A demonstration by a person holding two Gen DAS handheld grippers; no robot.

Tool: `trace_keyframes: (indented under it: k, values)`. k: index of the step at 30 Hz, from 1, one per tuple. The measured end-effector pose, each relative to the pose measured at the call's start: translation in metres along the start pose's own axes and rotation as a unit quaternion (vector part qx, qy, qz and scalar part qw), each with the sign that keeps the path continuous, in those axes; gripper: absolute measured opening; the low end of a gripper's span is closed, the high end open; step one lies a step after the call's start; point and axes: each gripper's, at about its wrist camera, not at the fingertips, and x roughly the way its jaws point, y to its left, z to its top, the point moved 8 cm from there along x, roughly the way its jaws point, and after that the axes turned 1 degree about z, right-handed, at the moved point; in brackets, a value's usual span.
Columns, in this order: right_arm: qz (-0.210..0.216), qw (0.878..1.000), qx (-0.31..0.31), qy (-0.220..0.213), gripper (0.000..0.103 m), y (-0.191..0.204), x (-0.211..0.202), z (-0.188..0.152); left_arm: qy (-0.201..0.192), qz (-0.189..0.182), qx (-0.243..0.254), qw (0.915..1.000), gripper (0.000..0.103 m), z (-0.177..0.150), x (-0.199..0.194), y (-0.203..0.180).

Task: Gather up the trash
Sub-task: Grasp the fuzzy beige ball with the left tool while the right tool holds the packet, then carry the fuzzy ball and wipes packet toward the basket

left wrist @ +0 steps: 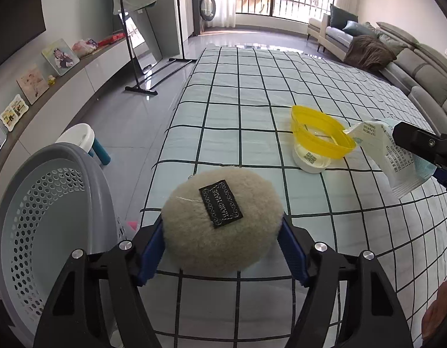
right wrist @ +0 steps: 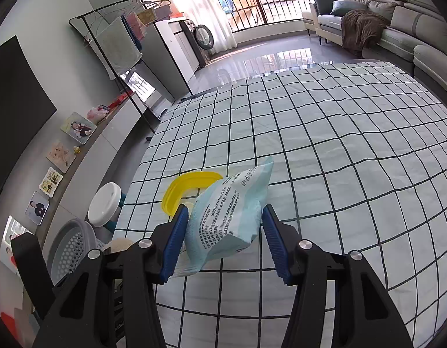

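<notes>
Left wrist: packet (left wrist: 397, 156) half cut off.

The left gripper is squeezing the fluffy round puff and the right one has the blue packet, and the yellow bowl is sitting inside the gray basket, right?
Not quite. The yellow bowl sits on the checked bedsheet, not in the gray basket, as the left wrist view shows. The left gripper does hold the fluffy puff, and the right gripper the blue packet.

fluffy pad (left wrist: 222, 220) between fingers (left wrist: 149, 250), basket (left wrist: 49, 203) beside

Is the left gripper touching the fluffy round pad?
Touching. In the left wrist view, both blue fingers of the left gripper press against the sides of the fluffy pad.
</notes>
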Motion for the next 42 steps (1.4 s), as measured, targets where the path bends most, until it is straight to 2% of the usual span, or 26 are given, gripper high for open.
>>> trace_keyframes:
  k: [4, 8, 16, 30, 34, 37, 42]
  values:
    - [0.003, 1.0, -0.002, 0.01, 0.052, -0.001, 0.001, -0.004, -0.006, -0.011, -0.006, 0.9999, 0.065, -0.001, -0.007, 0.001]
    - [0.008, 0.999, -0.004, 0.038, 0.052, -0.003, 0.004, -0.019, -0.019, -0.01, -0.006, 0.9998, 0.065, -0.001, -0.02, 0.004]
    - [-0.004, 0.997, -0.007, 0.074, 0.052, -0.009, 0.007, -0.043, -0.042, -0.019, -0.013, 0.9989, 0.065, -0.002, -0.046, 0.012]
    - [-0.028, 0.997, 0.004, 0.073, 0.054, -0.004, 0.029, -0.038, -0.084, 0.006, -0.013, 0.9963, 0.065, -0.005, -0.087, 0.042]
    - [0.007, 0.997, 0.03, 0.074, 0.054, -0.001, 0.03, -0.034, -0.092, 0.012, -0.015, 0.9956, 0.065, -0.008, -0.096, 0.051]
    - [0.015, 0.997, 0.045, 0.068, 0.054, 0.0, 0.025, -0.033, -0.091, 0.014, -0.021, 0.9955, 0.065, -0.009, -0.099, 0.056]
    - [0.008, 0.998, 0.031, 0.062, 0.064, 0.01, 0.026, -0.033, -0.091, 0.015, -0.024, 0.9955, 0.065, -0.009, -0.099, 0.062]
